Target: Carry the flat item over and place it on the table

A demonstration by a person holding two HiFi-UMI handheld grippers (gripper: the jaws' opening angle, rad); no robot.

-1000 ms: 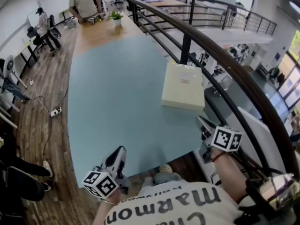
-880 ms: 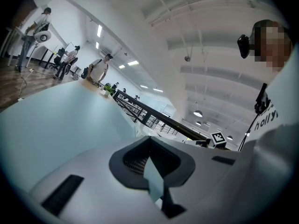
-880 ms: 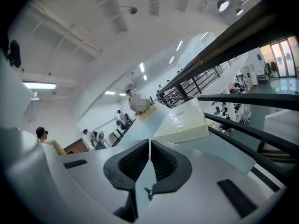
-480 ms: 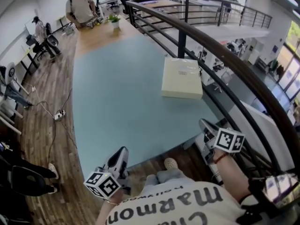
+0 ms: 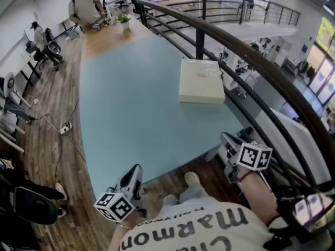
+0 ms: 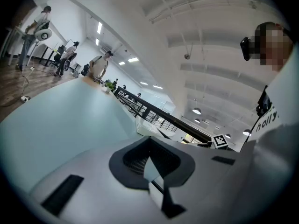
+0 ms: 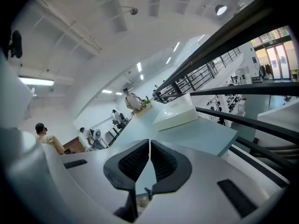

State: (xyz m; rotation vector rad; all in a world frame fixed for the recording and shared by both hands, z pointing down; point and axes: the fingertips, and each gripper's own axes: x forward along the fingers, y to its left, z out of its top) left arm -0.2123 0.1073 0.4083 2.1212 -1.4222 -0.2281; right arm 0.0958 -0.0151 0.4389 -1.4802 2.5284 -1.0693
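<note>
Box [image 5: 201, 81] flat on table [image 5: 131, 109], toward its right edge. Left gripper [image 5: 134, 170] and right gripper [image 5: 226, 138] off table's near edge, both closed, empty.

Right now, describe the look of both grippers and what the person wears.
Both the left gripper and right gripper have pale grey moulded bodies with dark ribbed pads. Each carries a white cube printed with black square markers. A red band circles the right wrist. The shirt is light with dark lettering; the right forearm shows no sleeve.
</note>
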